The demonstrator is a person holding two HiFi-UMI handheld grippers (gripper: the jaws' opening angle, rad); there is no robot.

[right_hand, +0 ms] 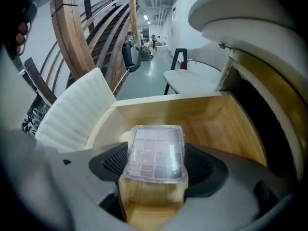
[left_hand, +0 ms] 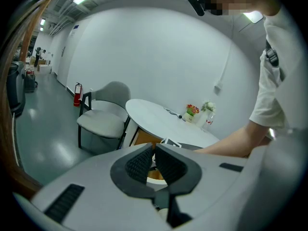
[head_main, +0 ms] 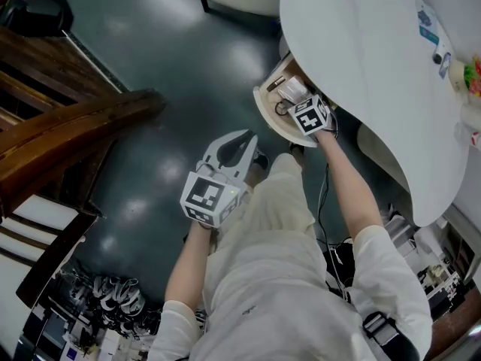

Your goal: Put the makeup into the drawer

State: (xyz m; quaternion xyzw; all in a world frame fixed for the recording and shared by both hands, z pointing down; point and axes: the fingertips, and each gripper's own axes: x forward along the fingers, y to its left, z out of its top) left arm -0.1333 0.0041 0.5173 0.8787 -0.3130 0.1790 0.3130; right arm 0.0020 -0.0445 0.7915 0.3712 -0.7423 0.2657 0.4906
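1. Right claw (right_hand: pixel 155 171) is clamping the makeup palette (right_hand: pixel 155 150), with a pad pressing on each long side. It's a clear-lidded case with rows of pinkish shades showing through.
2. That palette is sitting out past the claw's tips, inside the walls of the open wooden drawer (right_hand: pixel 202 117). I can't tell whether it's touching the drawer bottom or hanging just above it.
3. In the head view the right claw (head_main: pixel 294 96) is reaching into the drawer (head_main: pixel 263 116), which is sticking out from under the edge of the white worktop (head_main: pixel 361 51).
4. Left claw (left_hand: pixel 154 159) is doing nothing much. Its jaws are closing down to just a sliver of a gap, with nothing between them.
5. From above, the left claw (head_main: pixel 239 145) is hovering near the person's thigh, well apart from the drawer and over the dark floor (head_main: pixel 150 59).
6. The left gripper view is looking across the worktop (left_hand: pixel 154 114). A small pot of flowers (left_hand: pixel 192 110) and a clear bottle (left_hand: pixel 208 119) are standing close together near its far side.
7. Further back, a light padded chair (left_hand: pixel 103 121) is standing next to the worktop, and a red fire extinguisher (left_hand: pixel 77 94) is sitting by the wall behind it.
8. Curved wooden slats (right_hand: pixel 72 37) are rising off to the side, and they're also showing at the head view's left edge (head_main: pixel 68 126).
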